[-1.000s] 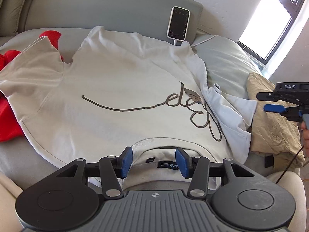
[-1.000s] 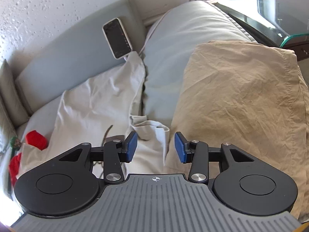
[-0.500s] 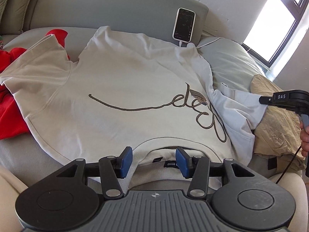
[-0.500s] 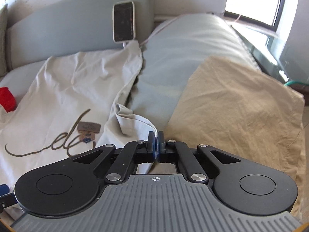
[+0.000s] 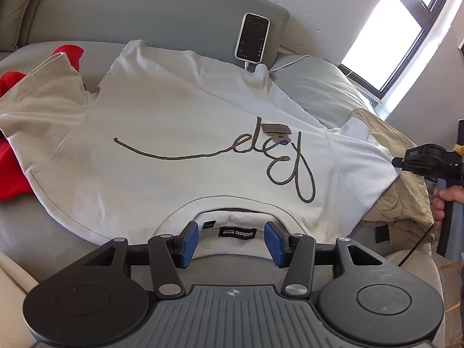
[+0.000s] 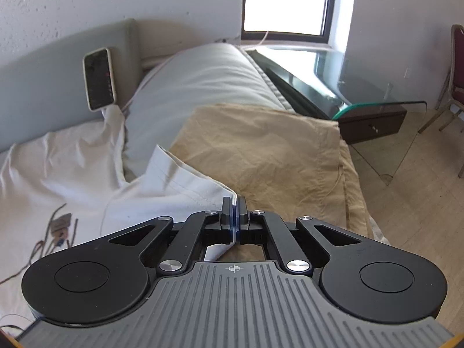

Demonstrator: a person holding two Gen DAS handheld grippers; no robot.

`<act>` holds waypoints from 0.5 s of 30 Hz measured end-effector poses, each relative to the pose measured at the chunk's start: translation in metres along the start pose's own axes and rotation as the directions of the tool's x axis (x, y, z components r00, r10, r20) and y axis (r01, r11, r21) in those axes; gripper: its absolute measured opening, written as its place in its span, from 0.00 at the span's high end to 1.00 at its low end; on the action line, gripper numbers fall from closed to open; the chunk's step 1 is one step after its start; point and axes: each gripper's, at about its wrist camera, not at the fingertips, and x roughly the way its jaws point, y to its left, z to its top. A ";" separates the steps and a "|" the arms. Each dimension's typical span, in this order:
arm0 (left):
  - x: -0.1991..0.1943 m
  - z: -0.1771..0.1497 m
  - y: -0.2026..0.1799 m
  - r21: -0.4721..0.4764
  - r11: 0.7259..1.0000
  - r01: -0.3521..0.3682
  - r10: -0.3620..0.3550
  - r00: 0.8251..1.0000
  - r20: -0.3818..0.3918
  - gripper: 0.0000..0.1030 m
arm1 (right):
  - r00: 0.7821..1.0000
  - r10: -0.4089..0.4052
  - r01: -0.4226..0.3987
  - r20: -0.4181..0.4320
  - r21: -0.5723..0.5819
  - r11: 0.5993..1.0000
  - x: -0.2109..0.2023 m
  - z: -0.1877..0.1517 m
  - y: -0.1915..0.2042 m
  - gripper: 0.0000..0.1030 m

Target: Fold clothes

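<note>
Sleeve [image 6: 185, 185] work comes first: my right gripper [image 6: 234, 203] has its fingers clamped on the cuff edge of the cream T-shirt [image 5: 174, 121], which a second ago lay loose ahead of parted fingers. My left gripper [image 5: 229, 239] hovers half-open astride the collar, holding nothing. Next, I'd carry the sleeve inward across the chest.

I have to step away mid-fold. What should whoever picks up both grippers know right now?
Right gripper: shut on the hem of the cream T-shirt's sleeve, above the tan folded cloth.
Left gripper: open, at the collar, holding nothing.
The cream T-shirt with brown script lies spread front-up on the grey sofa.
Done: sleeve gripped. Left: all folds, probably starting with this sleeve inward.
</note>
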 end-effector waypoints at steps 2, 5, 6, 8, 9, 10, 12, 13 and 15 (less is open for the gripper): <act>-0.005 0.000 0.002 0.002 1.000 0.002 -0.002 1.000 0.008 0.53 | 1.000 0.003 -0.003 -0.002 0.014 1.000 0.000 -0.001 -0.002 0.93; -0.014 0.001 0.008 -0.011 1.000 -0.006 0.007 1.000 0.022 0.50 | 0.999 0.041 -0.041 0.000 0.070 0.997 -0.018 0.001 -0.007 0.50; -0.018 0.001 0.011 -0.020 1.000 -0.014 0.014 1.000 0.026 0.48 | 0.999 0.054 -0.055 0.005 0.091 0.994 -0.026 0.001 -0.010 0.50; -0.025 -0.001 0.019 -0.059 0.998 -0.035 0.037 0.999 0.034 0.46 | 0.994 0.107 -0.108 0.012 0.128 0.986 -0.045 -0.004 -0.014 0.50; -0.029 -0.002 0.025 -0.084 0.995 -0.044 0.047 0.998 0.038 0.46 | 0.990 0.140 -0.141 0.017 0.145 0.979 -0.054 -0.007 -0.016 0.50; -0.033 -0.003 0.031 -0.117 0.992 -0.051 0.057 0.997 0.048 0.46 | 0.983 0.180 -0.180 0.015 0.164 0.970 -0.063 -0.011 -0.017 0.50; -0.043 -0.006 0.047 -0.197 0.979 -0.058 0.075 0.994 0.079 0.46 | 0.956 0.293 -0.285 -0.009 0.214 0.934 -0.077 -0.026 -0.017 0.50; -0.048 -0.008 0.056 -0.242 0.968 -0.060 0.086 0.992 0.097 0.46 | 0.935 0.354 -0.337 -0.026 0.246 0.909 -0.080 -0.035 -0.015 0.50; -0.057 -0.011 0.073 -0.340 0.938 -0.064 0.115 0.984 0.133 0.47 | 0.878 0.474 -0.433 -0.062 0.317 0.844 -0.081 -0.055 -0.010 0.50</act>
